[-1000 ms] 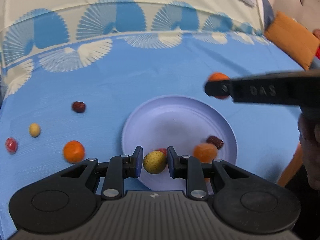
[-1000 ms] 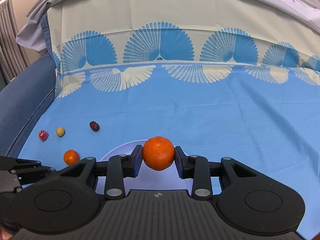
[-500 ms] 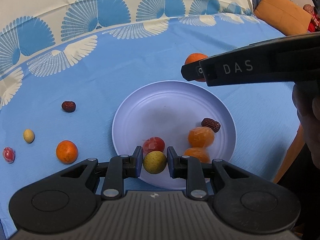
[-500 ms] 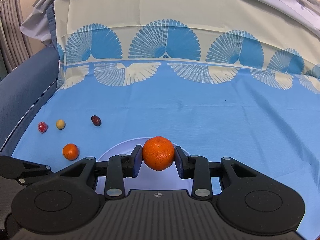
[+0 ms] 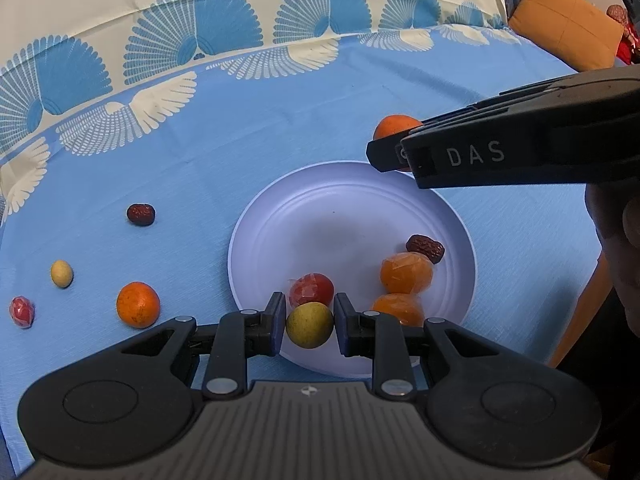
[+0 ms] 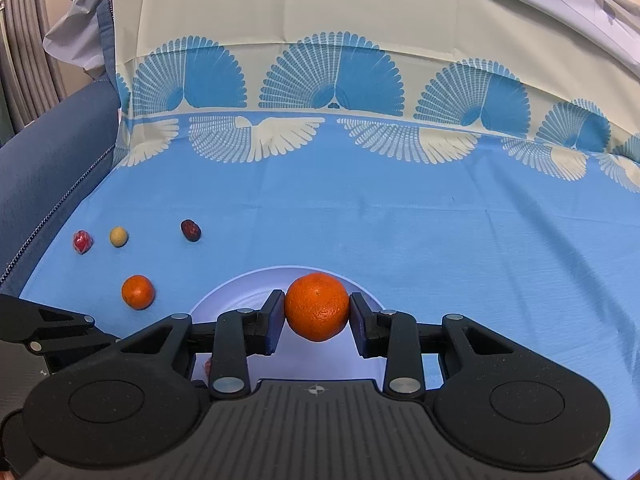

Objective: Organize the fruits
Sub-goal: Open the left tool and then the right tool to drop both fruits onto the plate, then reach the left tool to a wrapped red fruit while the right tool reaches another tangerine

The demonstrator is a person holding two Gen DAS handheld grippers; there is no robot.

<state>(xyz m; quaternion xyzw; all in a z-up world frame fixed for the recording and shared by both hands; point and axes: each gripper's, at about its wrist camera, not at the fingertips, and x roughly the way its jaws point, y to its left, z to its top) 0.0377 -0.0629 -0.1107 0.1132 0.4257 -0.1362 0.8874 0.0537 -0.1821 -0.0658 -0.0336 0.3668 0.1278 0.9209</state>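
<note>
My left gripper is shut on a small yellow-green fruit above the near rim of the pale plate. On the plate lie a red wrapped fruit, two orange wrapped fruits and a dark date. My right gripper is shut on an orange tangerine over the plate's far side; in the left wrist view that tangerine peeks out behind the right gripper's black fingers.
On the blue cloth left of the plate lie a tangerine, a small yellow fruit, a red wrapped fruit and a date. An orange cushion sits at the far right. A dark blue sofa arm borders the left.
In the left wrist view the plate and its fruits have slid up out from under my left gripper, and the right gripper with its tangerine has shifted left over the plate's far rim. Both grips are unchanged.
</note>
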